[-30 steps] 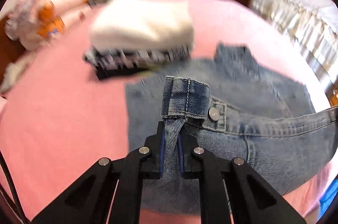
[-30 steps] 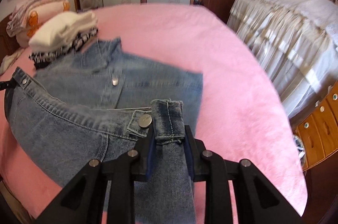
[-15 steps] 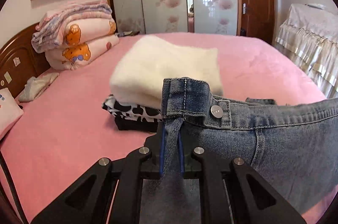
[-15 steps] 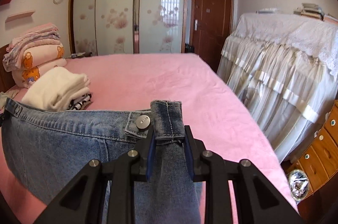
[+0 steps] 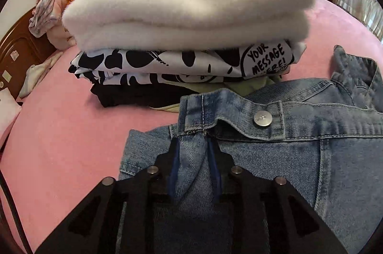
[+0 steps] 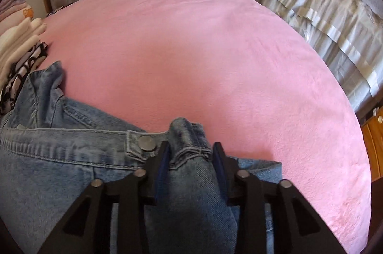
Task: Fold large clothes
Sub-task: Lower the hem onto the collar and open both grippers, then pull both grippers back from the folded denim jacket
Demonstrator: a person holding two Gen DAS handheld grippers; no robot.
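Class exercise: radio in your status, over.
Both hand-held grippers, left and right, opening, denim jacket hem between jaws. Folded stack close ahead.

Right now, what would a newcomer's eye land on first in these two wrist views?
The fluffy white sweater topping a stack of folded clothes on the pink bed fills the left wrist view. Just in front lies the denim garment, one hem corner between each gripper's opening jaws: left gripper, right gripper.
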